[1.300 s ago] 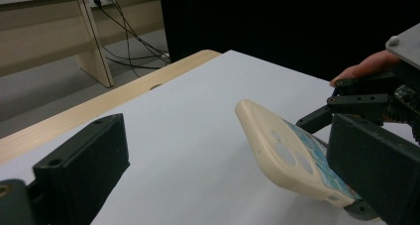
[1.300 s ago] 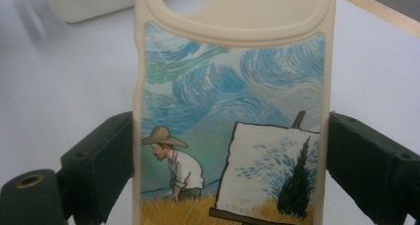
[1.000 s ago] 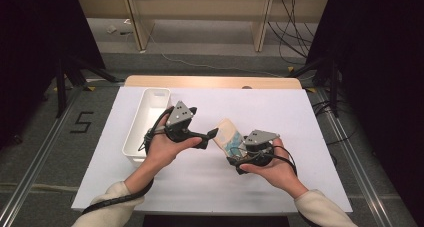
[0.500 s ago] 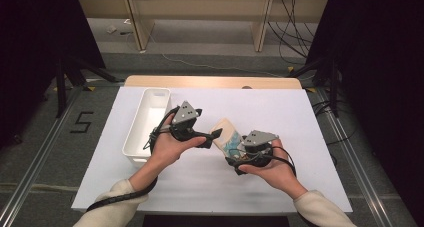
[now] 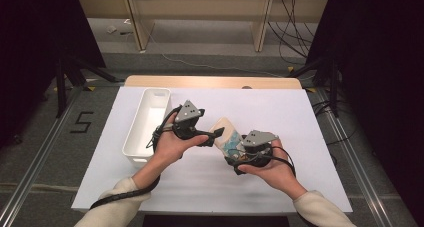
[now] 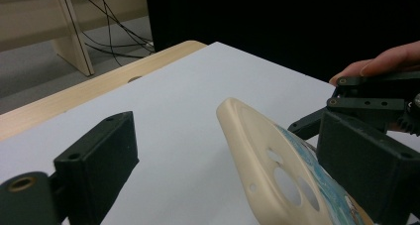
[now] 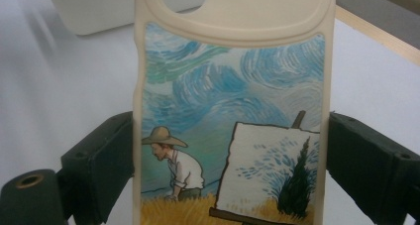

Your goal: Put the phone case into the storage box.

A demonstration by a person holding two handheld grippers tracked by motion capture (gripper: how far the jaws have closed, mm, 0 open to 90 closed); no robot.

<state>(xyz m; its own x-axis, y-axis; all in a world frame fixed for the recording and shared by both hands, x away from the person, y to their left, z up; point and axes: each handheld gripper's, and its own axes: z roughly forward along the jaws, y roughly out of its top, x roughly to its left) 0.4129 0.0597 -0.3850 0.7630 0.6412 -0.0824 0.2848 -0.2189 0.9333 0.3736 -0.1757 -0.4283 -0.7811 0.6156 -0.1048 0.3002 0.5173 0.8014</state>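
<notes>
- The right gripper (image 7: 228,160) has its jaws pressed on both long edges of a cream phone case (image 7: 230,111) with a painted scene.
- The left gripper (image 6: 237,155) has its jaws spread, the case's end between them, untouched on the left side.
- A white bin (image 5: 146,124) sits at left on the white table (image 5: 300,117).

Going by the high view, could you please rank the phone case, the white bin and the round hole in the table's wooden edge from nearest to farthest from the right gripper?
From the right gripper:
1. Phone case: clamped between its jaws, angled up toward the table's middle.
2. White bin: on the table's left side, beyond the left gripper.
3. Round hole: in the wooden strip at the table's far edge.
</notes>
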